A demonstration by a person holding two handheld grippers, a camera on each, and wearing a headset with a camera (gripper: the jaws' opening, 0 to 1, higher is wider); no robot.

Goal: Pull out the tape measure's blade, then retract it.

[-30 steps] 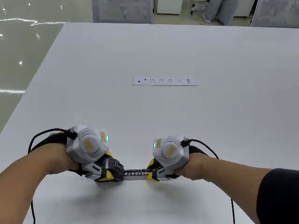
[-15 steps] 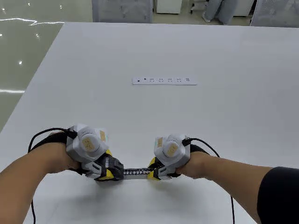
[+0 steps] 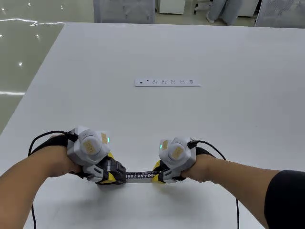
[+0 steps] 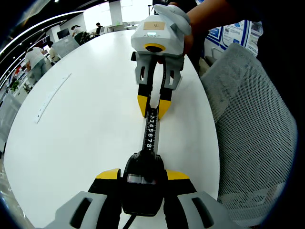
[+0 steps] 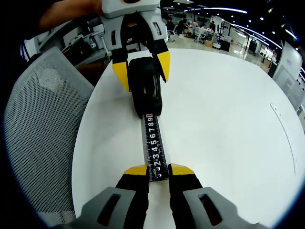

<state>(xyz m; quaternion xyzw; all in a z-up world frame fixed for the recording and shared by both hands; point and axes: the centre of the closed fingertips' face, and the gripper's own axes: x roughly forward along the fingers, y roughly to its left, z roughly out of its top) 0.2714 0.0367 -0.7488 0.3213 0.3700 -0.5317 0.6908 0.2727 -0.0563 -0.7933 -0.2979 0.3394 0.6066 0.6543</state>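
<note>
Smooth white table (image 3: 214, 52), matt with a soft shine; glossy floor (image 3: 24, 43) at 10 o'clock in the head view; hard black plastic tape measure case (image 5: 145, 93), a bit shiny; thin dull blade (image 4: 150, 131); matt grey plastic on left gripper (image 4: 143, 176) and right gripper (image 5: 159, 171), with smooth yellow tips; grey mesh cloth chair (image 4: 248, 133) at 3 o'clock in the left gripper view.

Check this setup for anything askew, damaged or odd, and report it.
Nothing stands out. The left gripper clamps the tape measure. Its short blade runs straight and flat to the right gripper, which pinches its tip. The power strip lies flat on the table farther back.
</note>
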